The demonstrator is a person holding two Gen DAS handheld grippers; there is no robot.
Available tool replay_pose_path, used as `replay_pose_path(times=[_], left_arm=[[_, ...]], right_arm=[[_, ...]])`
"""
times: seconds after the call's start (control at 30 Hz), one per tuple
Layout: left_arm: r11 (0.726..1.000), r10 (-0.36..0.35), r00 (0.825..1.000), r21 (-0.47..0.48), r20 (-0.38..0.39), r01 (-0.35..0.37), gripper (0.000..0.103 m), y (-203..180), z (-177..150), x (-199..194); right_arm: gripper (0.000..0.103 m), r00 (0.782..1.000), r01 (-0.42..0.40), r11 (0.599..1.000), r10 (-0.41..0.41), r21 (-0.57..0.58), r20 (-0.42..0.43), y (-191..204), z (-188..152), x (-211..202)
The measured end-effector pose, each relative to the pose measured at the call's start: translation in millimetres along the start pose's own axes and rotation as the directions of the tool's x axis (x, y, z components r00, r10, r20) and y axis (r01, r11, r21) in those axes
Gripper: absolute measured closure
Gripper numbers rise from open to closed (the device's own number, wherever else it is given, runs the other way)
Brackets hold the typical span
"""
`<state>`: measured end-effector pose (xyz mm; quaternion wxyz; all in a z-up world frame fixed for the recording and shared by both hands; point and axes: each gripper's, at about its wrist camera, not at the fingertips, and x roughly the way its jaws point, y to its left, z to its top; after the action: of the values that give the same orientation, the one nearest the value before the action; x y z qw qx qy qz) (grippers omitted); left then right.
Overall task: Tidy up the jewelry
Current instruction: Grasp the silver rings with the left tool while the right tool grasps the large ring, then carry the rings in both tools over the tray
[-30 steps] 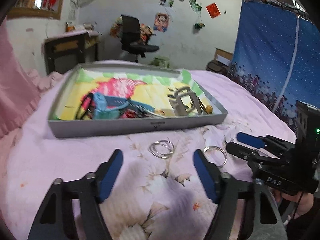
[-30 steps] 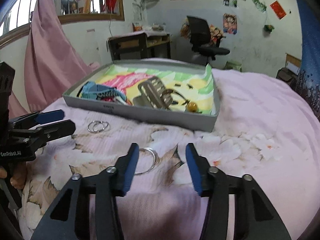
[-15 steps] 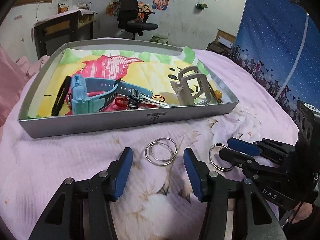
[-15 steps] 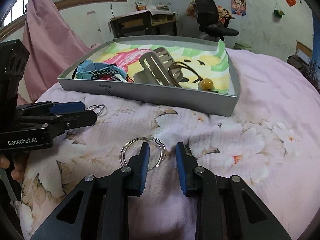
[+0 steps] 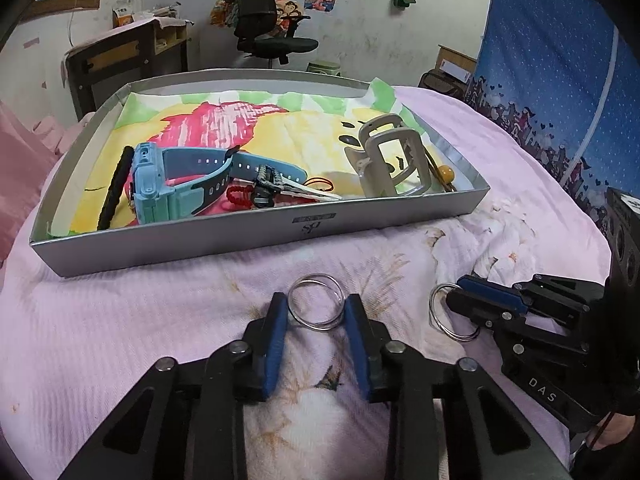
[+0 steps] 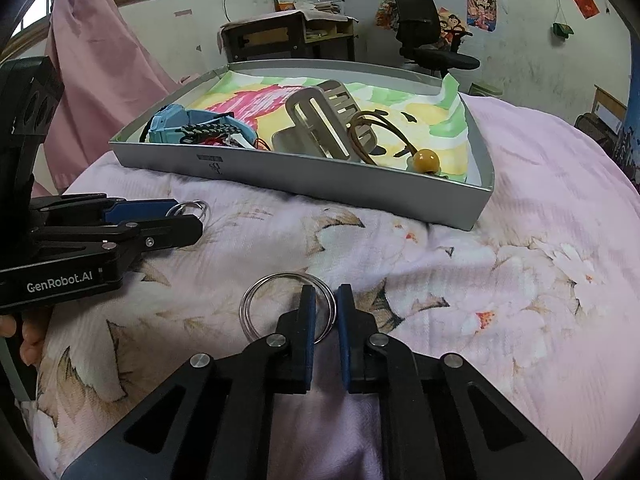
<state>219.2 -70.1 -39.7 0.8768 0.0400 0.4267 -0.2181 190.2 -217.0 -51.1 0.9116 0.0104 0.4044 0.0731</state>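
Note:
A pair of silver rings (image 5: 316, 277) lies on the pink floral bedcover in front of the grey tray (image 5: 240, 240). My left gripper (image 5: 316, 320) is closing, and its blue pads touch the pair's two sides. A second pair of silver rings (image 6: 276, 277) lies to the right. My right gripper (image 6: 326, 308) straddles that pair's right rim; its jaws are closing, with a small gap still showing. The tray holds a blue watch (image 5: 160, 184), a beige hair clip (image 5: 392, 160) and a corded amber bead (image 6: 426, 160).
The tray's front wall stands just beyond both grippers. The two grippers are side by side, close together. A pink curtain (image 6: 100, 60) hangs at the left, a blue cloth (image 5: 552, 80) at the right, and a desk and office chair (image 5: 272, 36) stand behind the bed.
Both grippers came down and forward onto the rings. Their jaws narrowed from wide apart: the left now meets the sides of its rings, the right brackets one rim.

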Motion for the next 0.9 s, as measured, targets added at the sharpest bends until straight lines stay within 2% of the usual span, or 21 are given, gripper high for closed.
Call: replay_pose_path(times=[0.27,0.6,0.73,0.9], left_arm=[[1.000,-0.014,0.999,0.009,0.043,0.013,0.075,-1.5,-1.3,-8.7],[0.999,-0.031,0.992,0.046,0.125,0.025,0.075,-8.7,2.2,-28.4],[0.999,-0.031,0.988,0.038,0.151,0.026,0.075,-7.0,4.8,-34.2],[1.000,-0.031,0.975,0.006,0.219,0.030,0.075,-3.1,13.8,-42.6]], right_arm=[[0.099,1.000,0.006,1.000,-0.006,0.004,0.023,-0.4,-0.6,-5.0],[0.099,0.988,0.025,1.000,-0.028,0.018,0.152,-1.8,1.8,-31.5],[0.099,0.979,0.027,0.999,-0.034,0.038,0.200,-5.5,5.9,-40.3],[0.099,0.963,0.026,0.997,-0.045,0.077,0.264,-13.9,18.6,-52.2]])
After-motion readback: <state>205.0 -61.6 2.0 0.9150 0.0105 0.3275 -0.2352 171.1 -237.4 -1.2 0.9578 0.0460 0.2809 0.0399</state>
